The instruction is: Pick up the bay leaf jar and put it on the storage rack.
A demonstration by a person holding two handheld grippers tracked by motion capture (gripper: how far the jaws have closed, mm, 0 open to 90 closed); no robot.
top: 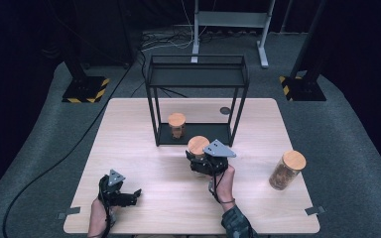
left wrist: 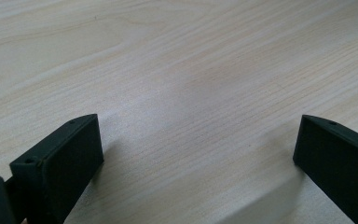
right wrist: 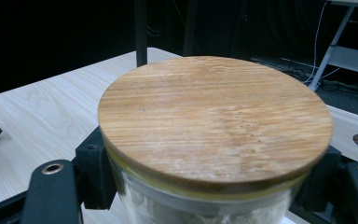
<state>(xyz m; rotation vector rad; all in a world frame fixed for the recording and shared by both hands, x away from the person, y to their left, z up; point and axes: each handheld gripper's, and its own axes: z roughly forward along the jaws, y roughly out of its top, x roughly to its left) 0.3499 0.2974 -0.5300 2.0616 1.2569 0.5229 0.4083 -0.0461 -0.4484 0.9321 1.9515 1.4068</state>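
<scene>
Jar (right wrist: pixel 214 116) body hidden under lid, betw right claw (right wrist: pixel 209 186) jaws.

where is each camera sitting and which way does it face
High view: above the person's side, facing forward and down on the table; both forearms, left gripper, right gripper.
Left gripper view: on the left gripper, facing bare tabletop between open jaws.
Right gripper view: on the right gripper, facing the held jar.
Shared: that jar.

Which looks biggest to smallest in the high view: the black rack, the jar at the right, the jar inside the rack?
1. Black rack.
2. Jar at the right.
3. Jar inside the rack, though it stands farther from the camera, so this is unsure.
</scene>
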